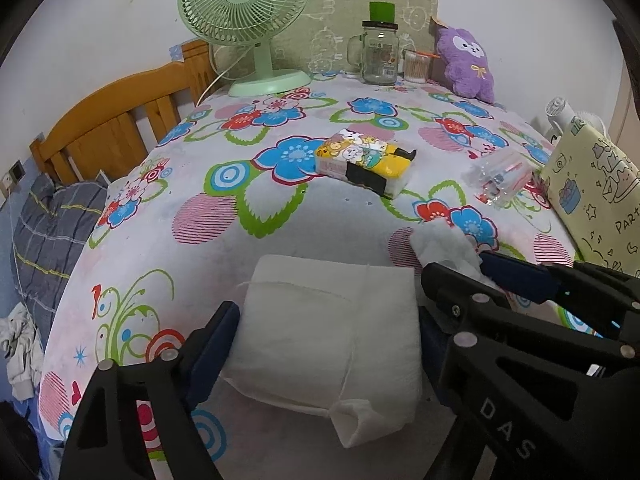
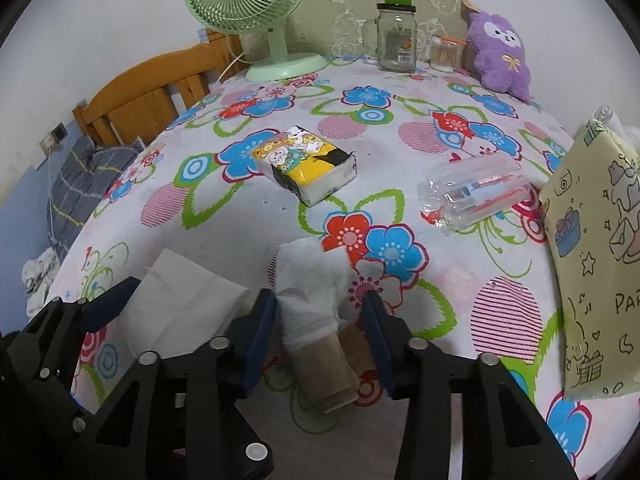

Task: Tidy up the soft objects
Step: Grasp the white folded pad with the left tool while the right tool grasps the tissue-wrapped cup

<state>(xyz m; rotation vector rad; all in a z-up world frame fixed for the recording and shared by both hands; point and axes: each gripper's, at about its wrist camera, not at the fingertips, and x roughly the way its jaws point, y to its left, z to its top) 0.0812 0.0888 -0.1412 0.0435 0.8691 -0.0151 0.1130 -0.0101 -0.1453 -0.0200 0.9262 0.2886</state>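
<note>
A flat folded stack of white tissue lies on the flowered tablecloth between the fingers of my left gripper. The blue pads stand at its two side edges and the stack looks unsqueezed, so the gripper is open. My right gripper is shut on a brown cardboard tube wrapped in crumpled white tissue. In the left wrist view that gripper sits just right of the folded stack. A yellow tissue pack lies mid-table and a purple plush toy stands at the back right.
At the back stand a green fan, a glass jar with a green lid and a cup of cotton swabs. A clear plastic packet and a yellow printed cushion lie right. A wooden headboard is left.
</note>
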